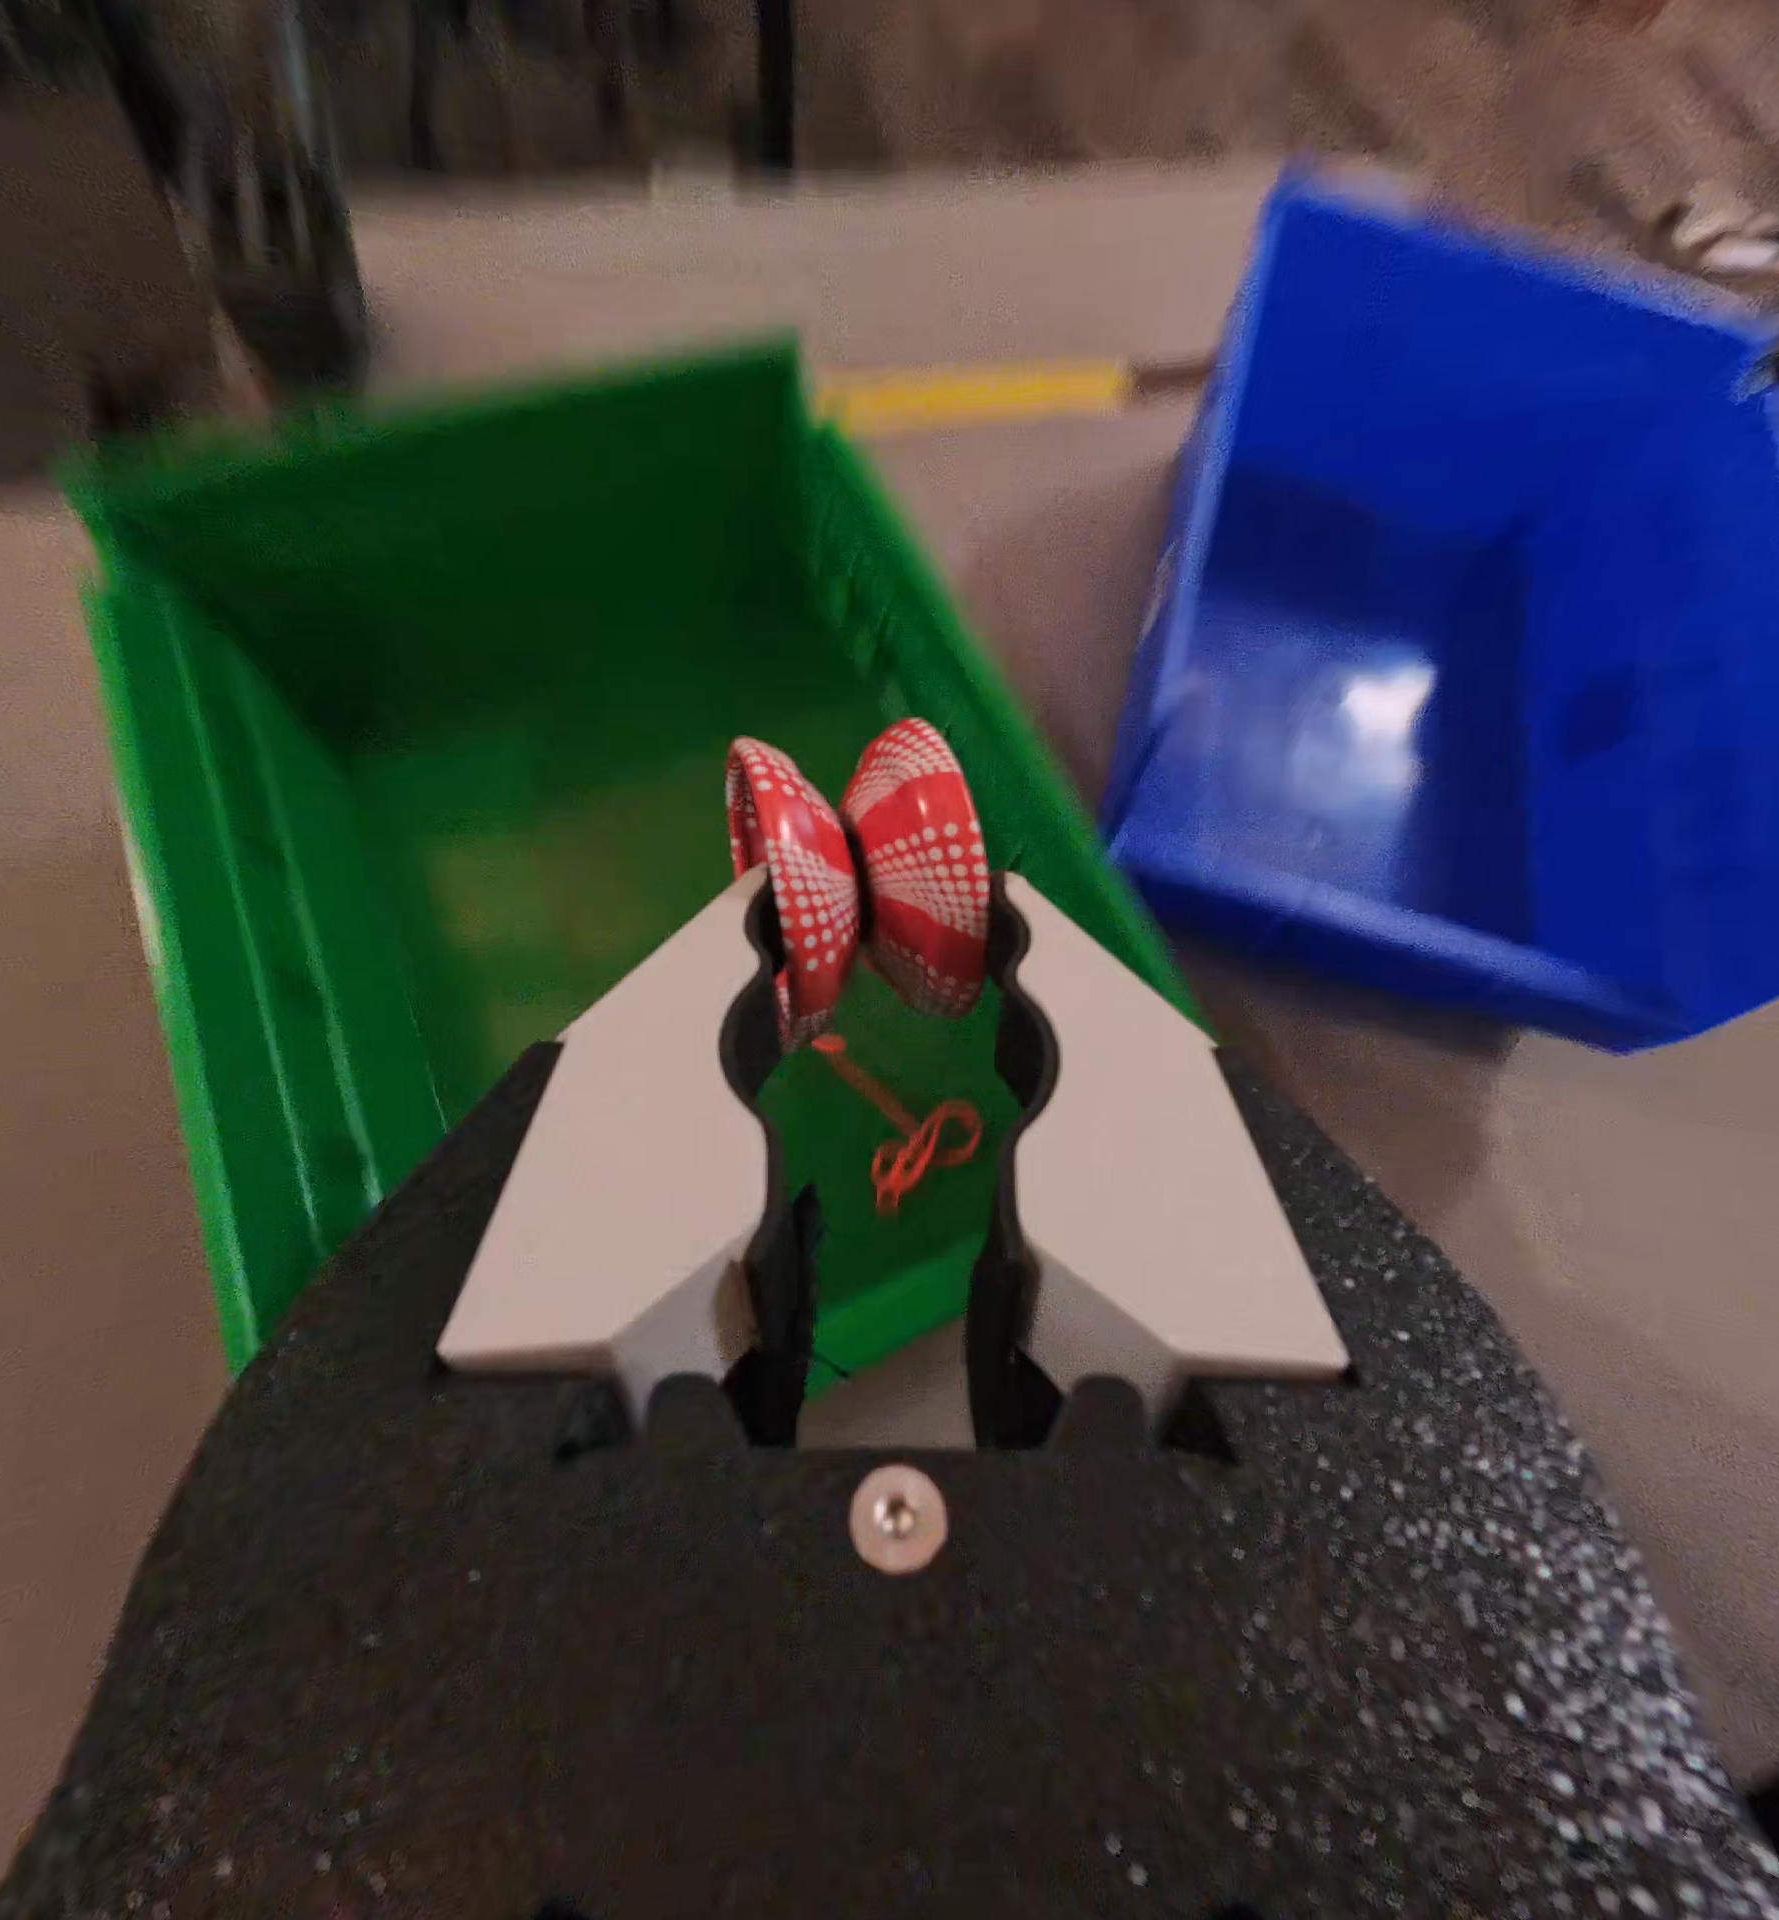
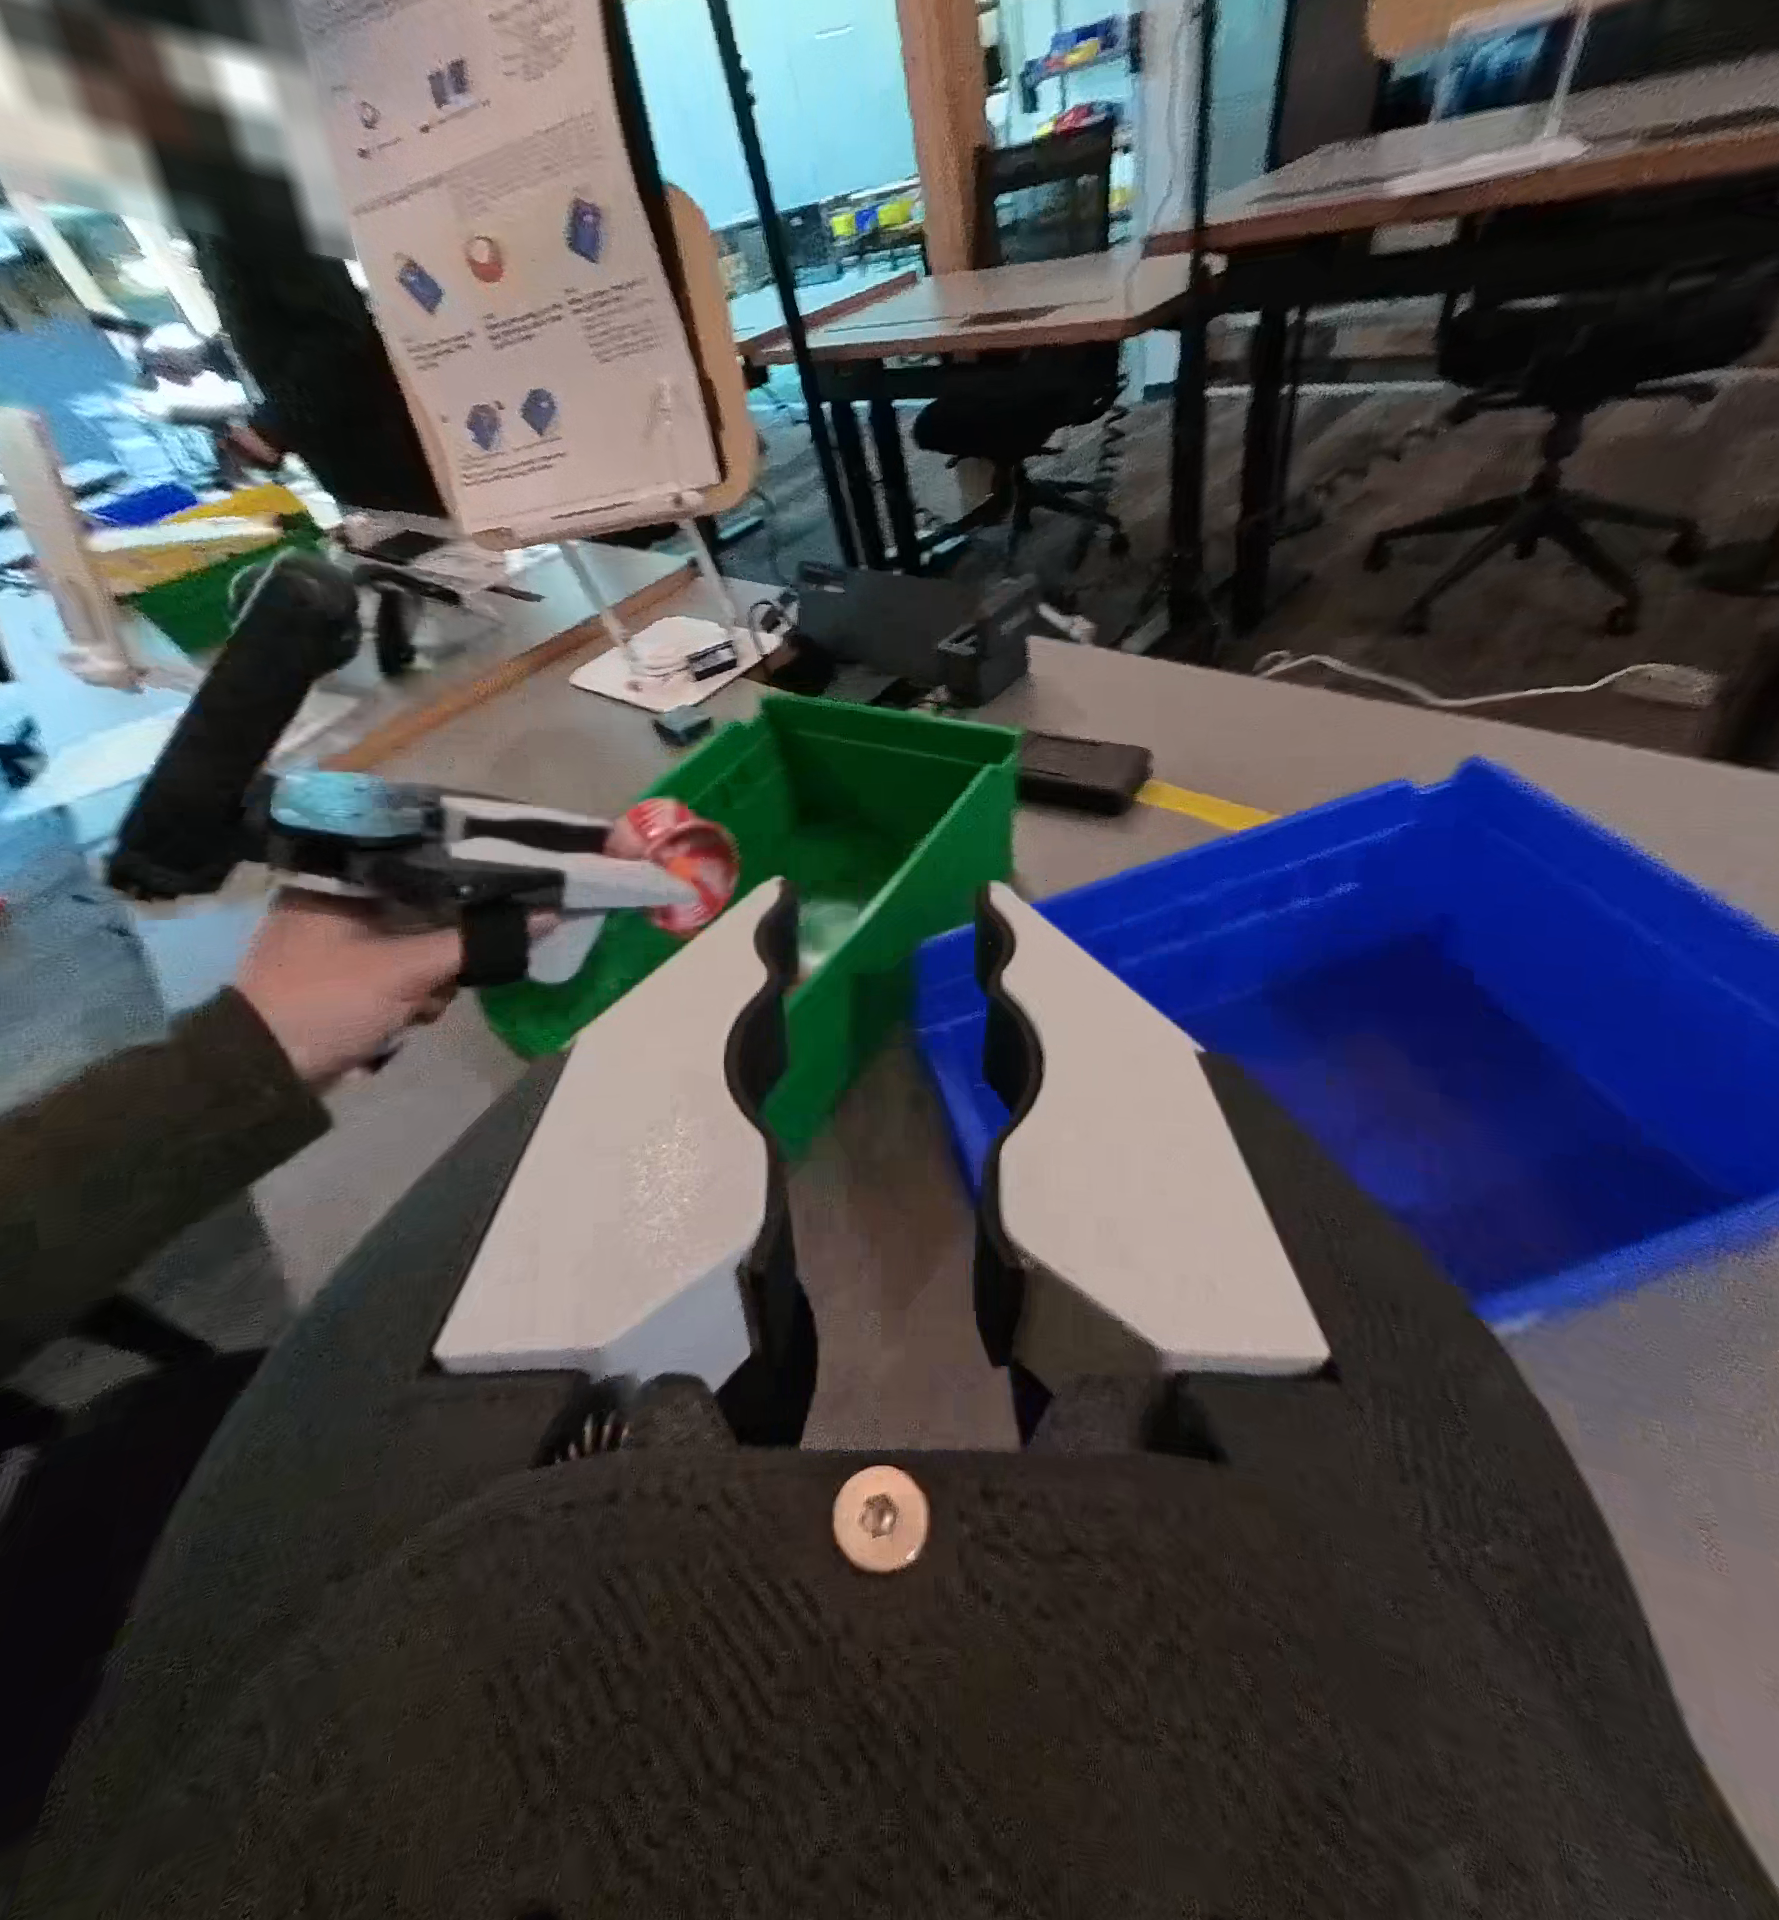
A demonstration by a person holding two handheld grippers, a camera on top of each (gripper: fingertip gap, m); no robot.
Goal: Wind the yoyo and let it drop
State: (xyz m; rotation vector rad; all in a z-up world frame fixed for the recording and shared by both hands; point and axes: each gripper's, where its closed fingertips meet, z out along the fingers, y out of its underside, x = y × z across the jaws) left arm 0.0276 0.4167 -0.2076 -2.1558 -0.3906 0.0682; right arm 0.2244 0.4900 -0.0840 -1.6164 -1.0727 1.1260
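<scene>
The left gripper (image 1: 880, 894) has its jaws closed on the yoyo (image 1: 864, 873), a red one with white dots, gripped by its two outer faces between the fingertips, the groove facing the camera. An orange string (image 1: 906, 1132) hangs from the yoyo's underside toward 5 o'clock and ends in a small tangled loop, seen between the fingers. The yoyo is held in the air above the green bin (image 1: 241, 831), over the bin's near right part. The blue bin (image 1: 1487, 623) sits on the table at 2 o'clock from the yoyo, just beside the green one; whether the two touch is hard to tell through the blur.

In the right wrist view, the right gripper (image 2: 880, 904) has its jaws apart with nothing between them, and it hovers over the grey table (image 2: 1643, 1558), its tips over the gap between the two bins. The left gripper (image 2: 703, 868) appears at 9 o'clock, held by a hand (image 2: 345, 997) in a dark sleeve, with the yoyo (image 2: 682, 857) over the near left rim of the green bin (image 2: 906, 831). The blue bin (image 2: 1487, 935) lies at 3 o'clock
</scene>
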